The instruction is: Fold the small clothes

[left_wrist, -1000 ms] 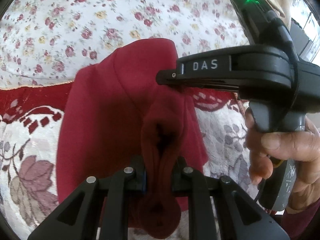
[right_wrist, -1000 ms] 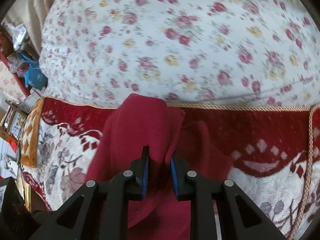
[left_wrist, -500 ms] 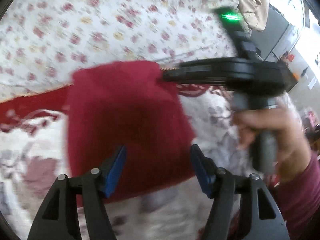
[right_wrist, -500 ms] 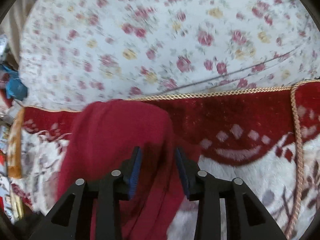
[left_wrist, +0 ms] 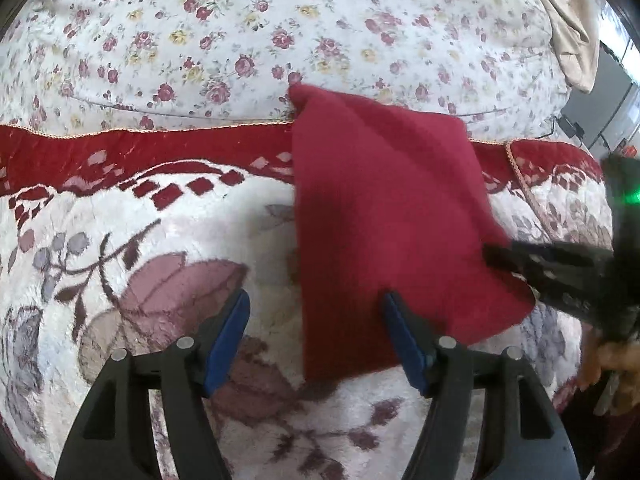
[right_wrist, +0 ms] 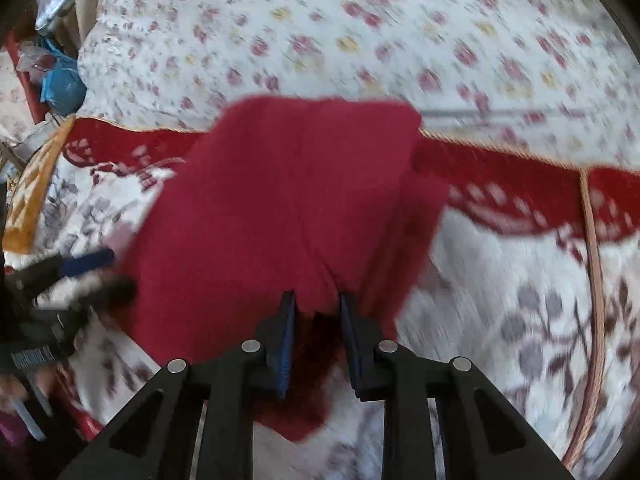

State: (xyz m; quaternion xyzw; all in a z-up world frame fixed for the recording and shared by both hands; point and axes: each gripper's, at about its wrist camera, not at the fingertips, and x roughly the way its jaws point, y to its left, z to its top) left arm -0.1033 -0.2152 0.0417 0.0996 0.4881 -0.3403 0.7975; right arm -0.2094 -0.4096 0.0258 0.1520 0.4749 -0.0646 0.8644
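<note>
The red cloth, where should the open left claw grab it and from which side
Take the near hem of the red cloth, at its free left corner, coming in low from the near side. That edge lies flat on the blanket just ahead of the left claw; the right claw already pinches the other end.

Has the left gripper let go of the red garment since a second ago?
Yes. The left gripper now has open jaws, drawn back from the red garment, which lies on the blanket.

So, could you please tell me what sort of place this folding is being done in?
Most likely a bedroom at home. The red garment lies on a plush red-and-white floral blanket, with a rose-print quilt behind it, both looking like bedding. Household clutter, including a blue bag, sits at the side.
</note>
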